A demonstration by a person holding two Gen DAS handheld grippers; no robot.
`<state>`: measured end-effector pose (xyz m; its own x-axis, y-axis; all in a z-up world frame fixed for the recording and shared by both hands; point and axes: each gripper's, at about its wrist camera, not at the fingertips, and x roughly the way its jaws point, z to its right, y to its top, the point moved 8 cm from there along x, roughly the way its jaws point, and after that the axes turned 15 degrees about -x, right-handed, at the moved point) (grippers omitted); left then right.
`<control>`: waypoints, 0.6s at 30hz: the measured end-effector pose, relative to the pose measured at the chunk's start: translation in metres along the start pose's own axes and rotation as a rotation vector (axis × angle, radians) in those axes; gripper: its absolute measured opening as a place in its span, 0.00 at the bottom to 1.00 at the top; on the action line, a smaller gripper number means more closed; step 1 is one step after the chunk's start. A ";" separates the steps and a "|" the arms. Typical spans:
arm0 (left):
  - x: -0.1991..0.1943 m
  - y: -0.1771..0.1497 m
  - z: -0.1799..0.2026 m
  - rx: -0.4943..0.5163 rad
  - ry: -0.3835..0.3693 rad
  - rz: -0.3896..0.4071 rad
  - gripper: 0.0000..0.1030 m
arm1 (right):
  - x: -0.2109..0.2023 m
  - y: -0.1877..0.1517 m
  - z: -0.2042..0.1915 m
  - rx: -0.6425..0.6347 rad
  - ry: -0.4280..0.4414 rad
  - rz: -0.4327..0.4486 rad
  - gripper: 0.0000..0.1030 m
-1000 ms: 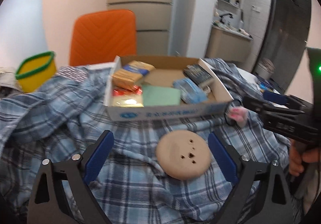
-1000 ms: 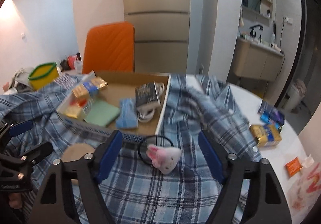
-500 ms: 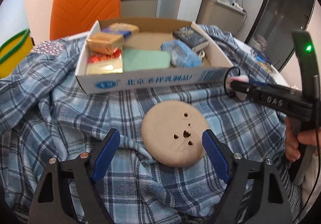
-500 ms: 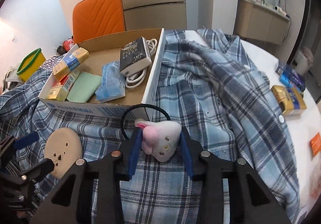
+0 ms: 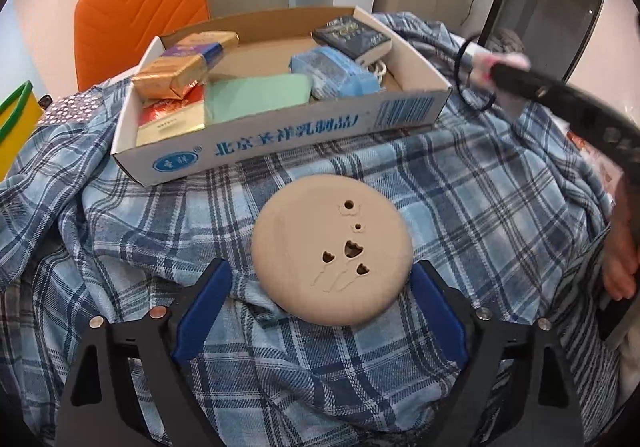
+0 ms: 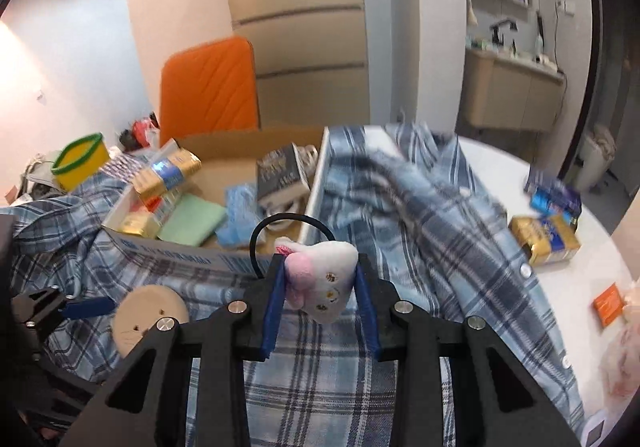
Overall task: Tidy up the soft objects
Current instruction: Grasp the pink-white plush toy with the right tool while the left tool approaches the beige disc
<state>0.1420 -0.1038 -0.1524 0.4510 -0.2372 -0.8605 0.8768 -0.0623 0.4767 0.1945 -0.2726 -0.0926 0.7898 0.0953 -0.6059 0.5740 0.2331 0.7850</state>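
Plaid cloth (image 6: 420,231); right hand-held gripper (image 6: 320,283) pinches plush (image 6: 326,279).

Orange chair (image 6: 208,87) before a beige cabinet (image 6: 296,27) — pale walls, a sink counter (image 6: 512,87) at right.

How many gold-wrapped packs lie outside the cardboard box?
1: a gold pack lies on the white table right of the plaid shirt. Others may be hidden under the cloth.
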 end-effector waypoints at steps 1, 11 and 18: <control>0.000 0.000 0.000 0.000 -0.001 -0.001 0.87 | -0.004 0.002 -0.002 -0.009 0.003 0.016 0.35; -0.009 -0.001 0.005 0.006 -0.063 0.035 0.73 | -0.017 0.007 -0.009 -0.020 0.028 0.064 0.35; -0.028 -0.001 0.004 0.013 -0.076 0.110 0.69 | -0.018 0.006 -0.005 -0.008 0.024 0.068 0.35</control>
<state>0.1278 -0.1012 -0.1284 0.5298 -0.3160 -0.7871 0.8204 -0.0446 0.5701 0.1828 -0.2675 -0.0774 0.8217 0.1344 -0.5538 0.5170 0.2332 0.8236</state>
